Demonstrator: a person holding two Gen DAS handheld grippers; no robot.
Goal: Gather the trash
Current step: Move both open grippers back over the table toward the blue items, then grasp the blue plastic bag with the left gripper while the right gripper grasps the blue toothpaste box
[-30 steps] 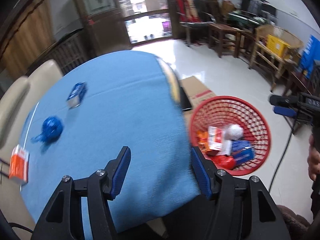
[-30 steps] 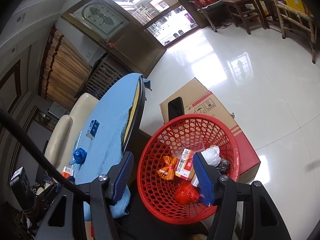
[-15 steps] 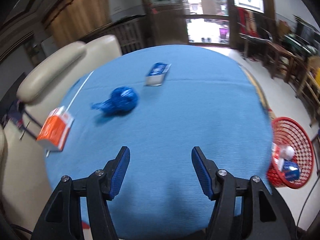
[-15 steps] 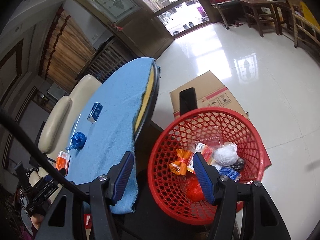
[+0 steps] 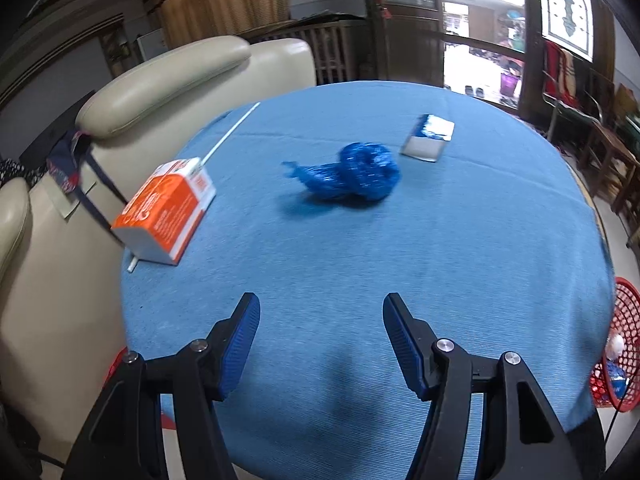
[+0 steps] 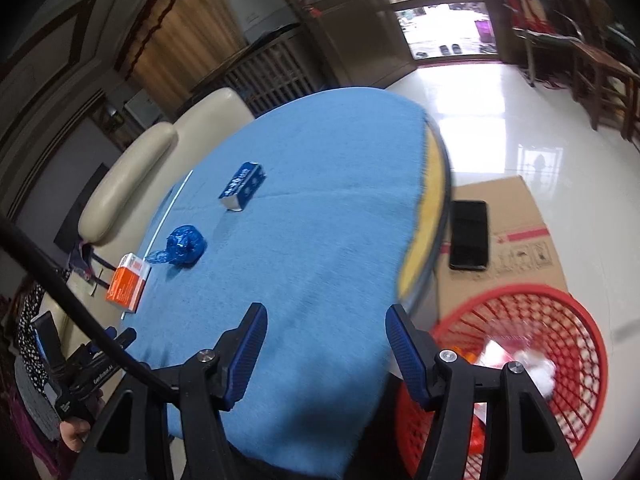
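I'm hovering the left gripper low over the near edge of the round table, pointing across it, fingers spread wide with nothing between them. The right gripper is hanging off to the right side of the same table, angled so I'm seeing both the blue cloth and the floor, and its fingers are also wide apart and holding nothing.

Trash that's sitting on the table: a crumpled blue plastic bag roughly mid-table, straight ahead of the left gripper but well apart from it. An orange and white carton is lying flat near the left edge, touching a thin white straw that's running along that edge. A small blue box is lying farther back, just beyond the bag.

Writing-wise, the carton and the blue box both have print on them but it's too blurry for me to read (fisheye plus motion blur, ugh). The cardboard box on the floor has red markings I can't make out either, and a black phone is lying on top of it.

The red mesh basket is standing on the floor just beside the table, right in front of the cardboard box, with wrappers and a white wad inside.
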